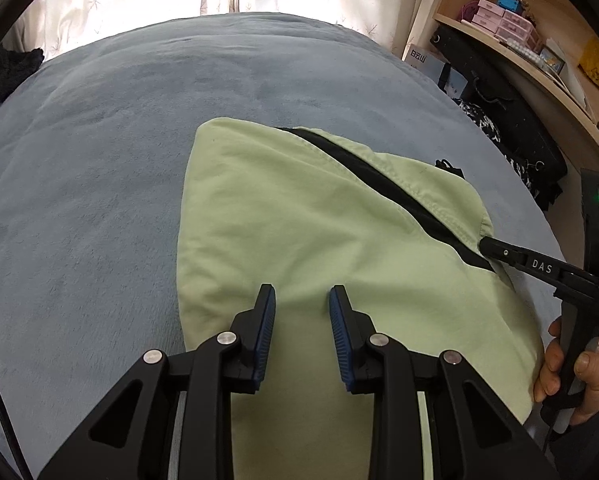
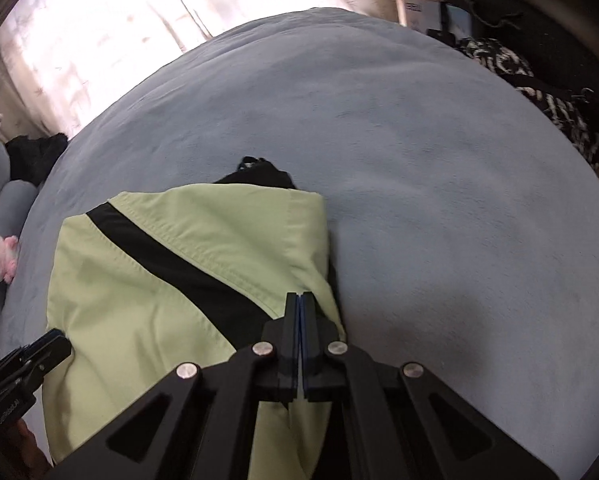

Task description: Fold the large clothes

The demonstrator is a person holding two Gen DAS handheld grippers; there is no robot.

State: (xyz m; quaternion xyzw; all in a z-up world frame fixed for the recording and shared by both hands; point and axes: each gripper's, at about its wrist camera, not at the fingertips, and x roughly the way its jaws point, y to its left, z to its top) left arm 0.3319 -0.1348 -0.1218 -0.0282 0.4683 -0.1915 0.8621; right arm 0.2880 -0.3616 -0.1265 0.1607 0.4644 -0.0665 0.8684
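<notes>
The pale green garment (image 1: 299, 216) lies partly folded on the grey-blue bed (image 1: 99, 140), near the edge closest to me. In my left wrist view it fills the space from the centre down to six o'clock. I judge it light and limp: thin woven cloth with stitched seams and a black band (image 1: 379, 184) running diagonally across it toward four o'clock. It should drape and sag wherever it is not supported, and the smooth weave may slide over itself. The fleecy bed cover looks matte and plush, so it will probably drag a little on the cloth.

My left tongs (image 1: 302, 300) stand partly apart over the green panel, blue ribbed pads (image 1: 267, 320) facing each other. I cannot see cloth pinched between them. My right tongs (image 2: 300, 300) are fully closed, tips at the garment's right edge where the black band meets the hem. Whether a thin layer is caught between the pads I cannot tell. In the left view they come in from three o'clock, carried by my hand (image 1: 579, 372).

The best holds, to my mind, are the hemmed edges and corners, where doubled fabric gives the pads something to bite. A pinch in the middle of a panel would just bunch the cloth. Something dark (image 2: 259, 172) pokes out at the far end, perhaps a lining or hood.
</notes>
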